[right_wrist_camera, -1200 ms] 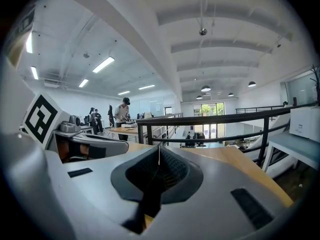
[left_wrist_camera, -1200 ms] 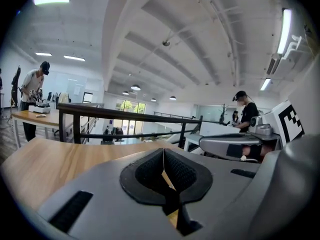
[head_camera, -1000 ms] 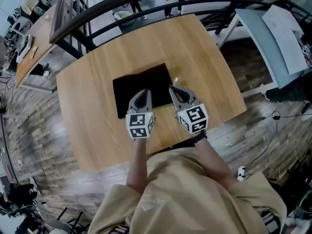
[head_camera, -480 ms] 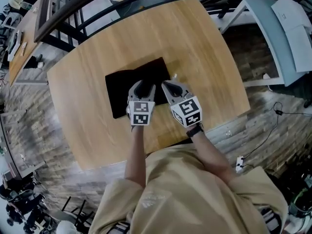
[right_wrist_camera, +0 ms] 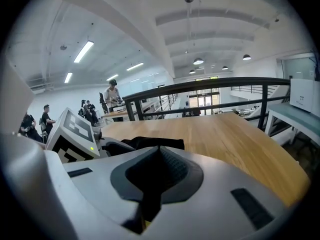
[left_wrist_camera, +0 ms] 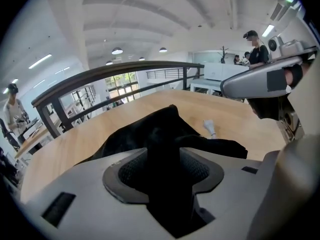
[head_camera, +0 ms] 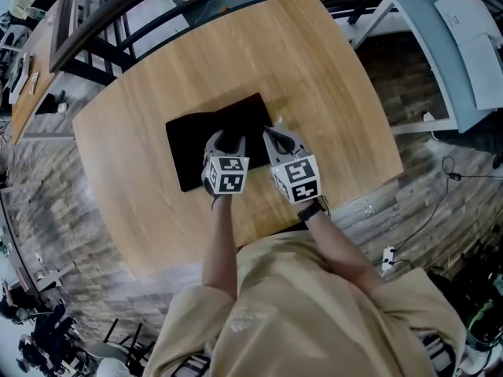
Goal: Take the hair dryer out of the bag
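Observation:
A black fabric bag (head_camera: 196, 144) lies flat on the round wooden table (head_camera: 330, 77). No hair dryer shows; a white plug (head_camera: 279, 122) lies at the bag's right edge, also in the left gripper view as a plug (left_wrist_camera: 210, 128). My left gripper (head_camera: 226, 141) is down on the bag's near edge with its jaws opening, and a fold of the bag (left_wrist_camera: 145, 129) rises between them. My right gripper (head_camera: 275, 136) is shut and empty just right of the bag, close to the plug. In the right gripper view the bag (right_wrist_camera: 155, 143) lies beyond the right gripper (right_wrist_camera: 159, 154).
A dark metal railing (head_camera: 118, 10) curves round the table's far side. A pale blue table (head_camera: 440, 45) stands at the right. People (right_wrist_camera: 112, 96) stand in the background. The table's near edge (head_camera: 259, 230) runs just under my wrists.
Both grippers have come down and forward onto the bag's near edge. The left gripper's jaws have spread apart; the right gripper's jaws stay together.

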Available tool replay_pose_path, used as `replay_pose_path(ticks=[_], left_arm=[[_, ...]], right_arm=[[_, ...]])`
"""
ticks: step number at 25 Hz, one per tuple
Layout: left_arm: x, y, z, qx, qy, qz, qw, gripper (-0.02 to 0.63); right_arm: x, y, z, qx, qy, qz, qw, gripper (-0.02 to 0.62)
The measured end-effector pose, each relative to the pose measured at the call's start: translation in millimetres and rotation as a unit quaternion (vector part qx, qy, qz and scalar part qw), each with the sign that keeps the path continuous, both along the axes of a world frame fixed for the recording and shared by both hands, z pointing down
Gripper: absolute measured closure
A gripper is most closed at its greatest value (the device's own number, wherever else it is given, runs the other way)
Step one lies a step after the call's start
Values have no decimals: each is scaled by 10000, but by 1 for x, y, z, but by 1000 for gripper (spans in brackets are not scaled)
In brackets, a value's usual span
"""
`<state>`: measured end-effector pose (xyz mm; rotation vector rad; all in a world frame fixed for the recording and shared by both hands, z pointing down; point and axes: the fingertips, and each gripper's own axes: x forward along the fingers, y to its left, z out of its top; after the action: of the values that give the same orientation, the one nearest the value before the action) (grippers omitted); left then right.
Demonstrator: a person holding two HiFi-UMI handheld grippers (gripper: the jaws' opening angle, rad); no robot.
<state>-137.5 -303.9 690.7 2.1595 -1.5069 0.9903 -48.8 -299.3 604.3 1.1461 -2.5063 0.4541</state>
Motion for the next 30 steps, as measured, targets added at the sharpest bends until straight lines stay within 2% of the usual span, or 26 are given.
replay_pose_path(ticks=[3, 4, 5, 7, 11, 13, 15, 17, 19, 20, 23, 26, 29, 30], left_arm=[[-7, 3, -5, 124, 236, -225, 9994, 447], [-10, 5, -7, 188, 261, -306, 9990, 561], [-13, 6, -9, 228, 284, -341, 9988, 583], [-16, 9, -15, 250, 474, -337, 9980, 587], [-25, 8, -35, 297, 1404, -522, 9883, 588], [-31, 9, -44, 307, 1659, -576, 9840, 588], [-33, 10, -50, 338, 1692, -518, 9836, 588], [-31, 10, -55, 351, 1726, -427, 9834, 588], [-28, 11, -57, 331, 1798, -364, 9825, 588], [-28, 11, -56, 321, 1823, -348, 9821, 588], [-29, 10, -55, 315, 1888, -364, 9808, 588], [-29, 9, -54, 322, 1978, -405, 9789, 588], [-31, 7, -56, 342, 2058, -423, 9771, 588], [-31, 7, -56, 352, 2087, -421, 9764, 588]], right_arm=[[7, 0, 1, 0, 61, 99, 9999, 581], [10, 0, 3, -19, 89, 140, 9999, 581], [13, 0, 5, -57, 131, 178, 9997, 581], [14, 2, 10, -150, 204, 197, 9995, 581], [11, 3, 18, -206, 156, -44, 9997, 581], [11, 2, 22, -224, 233, -389, 9987, 581], [9, -1, 26, -192, 570, -895, 9942, 581], [7, -9, 30, -48, 1105, -1388, 9841, 565], [0, -19, 35, 76, 1483, -1898, 9705, 499], [-5, -23, 39, 76, 1624, -2206, 9617, 473], [-24, -23, 63, -89, 2083, -3147, 9260, 465], [-36, -19, 85, -457, 2239, -3606, 9043, 463], [-50, -13, 99, -616, 2367, -3926, 8866, 418], [-55, -12, 104, -644, 2434, -4026, 8801, 385]])
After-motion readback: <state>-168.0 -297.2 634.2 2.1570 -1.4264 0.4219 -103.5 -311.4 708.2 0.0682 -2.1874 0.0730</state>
